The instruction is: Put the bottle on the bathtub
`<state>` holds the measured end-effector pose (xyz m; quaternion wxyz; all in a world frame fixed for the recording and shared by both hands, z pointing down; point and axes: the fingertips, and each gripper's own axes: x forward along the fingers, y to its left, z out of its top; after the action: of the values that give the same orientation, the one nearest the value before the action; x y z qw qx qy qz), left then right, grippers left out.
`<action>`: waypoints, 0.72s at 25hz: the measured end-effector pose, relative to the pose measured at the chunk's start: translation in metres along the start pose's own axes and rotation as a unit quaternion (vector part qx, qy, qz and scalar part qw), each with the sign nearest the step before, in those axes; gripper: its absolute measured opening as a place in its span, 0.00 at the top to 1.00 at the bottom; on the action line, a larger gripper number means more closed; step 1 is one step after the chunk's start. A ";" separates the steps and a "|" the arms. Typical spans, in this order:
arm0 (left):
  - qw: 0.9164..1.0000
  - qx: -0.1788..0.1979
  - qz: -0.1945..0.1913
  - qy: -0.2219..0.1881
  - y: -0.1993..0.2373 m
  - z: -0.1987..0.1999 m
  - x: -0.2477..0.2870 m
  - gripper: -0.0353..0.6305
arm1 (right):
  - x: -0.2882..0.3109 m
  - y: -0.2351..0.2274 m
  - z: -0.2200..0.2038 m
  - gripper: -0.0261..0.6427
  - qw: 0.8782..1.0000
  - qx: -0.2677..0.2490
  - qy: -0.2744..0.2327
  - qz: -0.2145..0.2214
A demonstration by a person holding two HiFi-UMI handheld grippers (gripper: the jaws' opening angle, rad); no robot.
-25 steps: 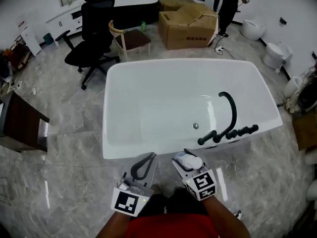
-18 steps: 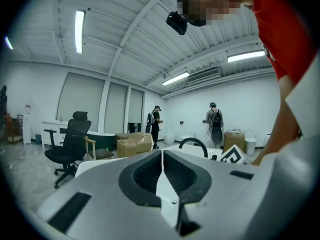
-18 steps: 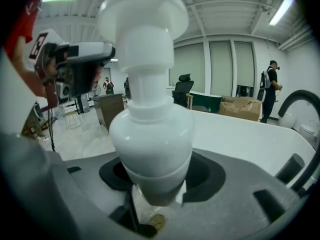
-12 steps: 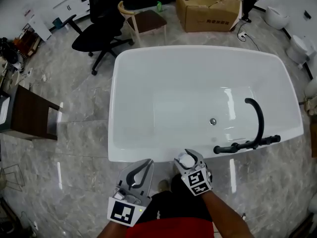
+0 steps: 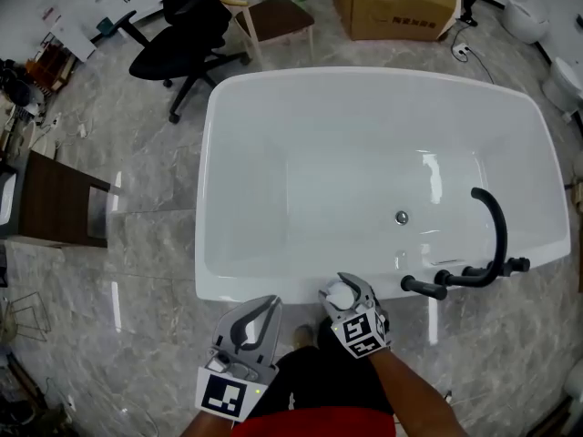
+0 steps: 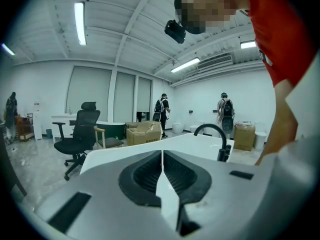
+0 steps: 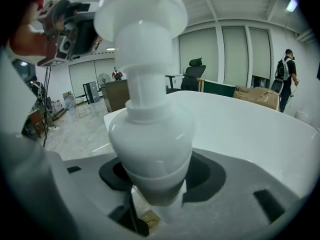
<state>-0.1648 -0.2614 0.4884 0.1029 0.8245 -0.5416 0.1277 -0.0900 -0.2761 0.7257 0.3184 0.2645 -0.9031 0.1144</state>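
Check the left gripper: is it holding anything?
No, the left gripper shows its jaws pressed together with nothing between them.

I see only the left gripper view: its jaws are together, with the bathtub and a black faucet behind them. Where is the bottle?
Observer: In the right gripper. The white bottle stands between its jaws.
Operator: Is it at the bathtub yet?
Observer: In the head view it shows at the near rim of the bathtub, with the faucet to its right. Whether it touches the rim cannot be told.
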 end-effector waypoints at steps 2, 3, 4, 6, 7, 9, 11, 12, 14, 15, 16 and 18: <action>1.000 -0.002 0.000 0.001 0.001 -0.001 0.003 0.92 | 0.002 -0.001 0.001 0.60 1.000 -0.003 -0.004 0.000; 1.000 -0.002 -0.001 0.000 0.001 -0.002 0.004 0.92 | 0.003 -0.001 0.002 0.59 1.000 -0.006 -0.006 0.000; 1.000 -0.001 -0.002 -0.001 0.001 -0.002 0.005 0.92 | 0.004 0.000 0.001 0.59 1.000 -0.009 -0.007 0.000; 1.000 0.000 -0.007 -0.003 -0.001 -0.004 0.006 0.92 | 0.005 0.002 -0.001 0.59 1.000 -0.012 -0.006 0.000; 1.000 0.000 -0.009 -0.004 -0.003 -0.004 0.005 0.92 | 0.005 0.003 -0.003 0.59 1.000 -0.012 -0.005 0.000; 1.000 0.001 -0.013 -0.006 -0.006 -0.002 0.003 0.92 | 0.004 0.005 -0.003 0.54 1.000 -0.013 -0.003 -0.002; 1.000 0.003 -0.016 -0.008 -0.009 -0.001 0.000 0.92 | -0.002 0.003 0.000 0.46 1.000 -0.013 -0.009 -0.011; 1.000 0.004 -0.018 -0.009 -0.010 0.000 -0.002 0.92 | -0.005 0.002 0.001 0.44 1.000 -0.011 -0.014 -0.017; 1.000 0.007 -0.021 -0.014 -0.011 0.000 -0.008 0.92 | -0.014 0.000 0.004 0.44 0.999 -0.009 -0.021 -0.029; 1.000 0.008 -0.022 -0.018 -0.012 0.000 -0.012 0.92 | -0.020 0.000 0.006 0.44 0.999 -0.008 -0.025 -0.035; 0.999 0.008 -0.023 -0.023 -0.013 0.001 -0.016 0.92 | -0.027 0.000 0.008 0.44 0.999 -0.007 -0.030 -0.042; 0.999 0.010 -0.029 -0.038 -0.017 0.005 -0.026 0.92 | -0.045 0.002 0.016 0.44 0.998 -0.005 -0.043 -0.055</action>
<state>-0.1582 -0.2341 0.4744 0.0776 0.8449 -0.5199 0.0990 -0.0697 -0.2620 0.6847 0.2867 0.3168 -0.9005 0.0806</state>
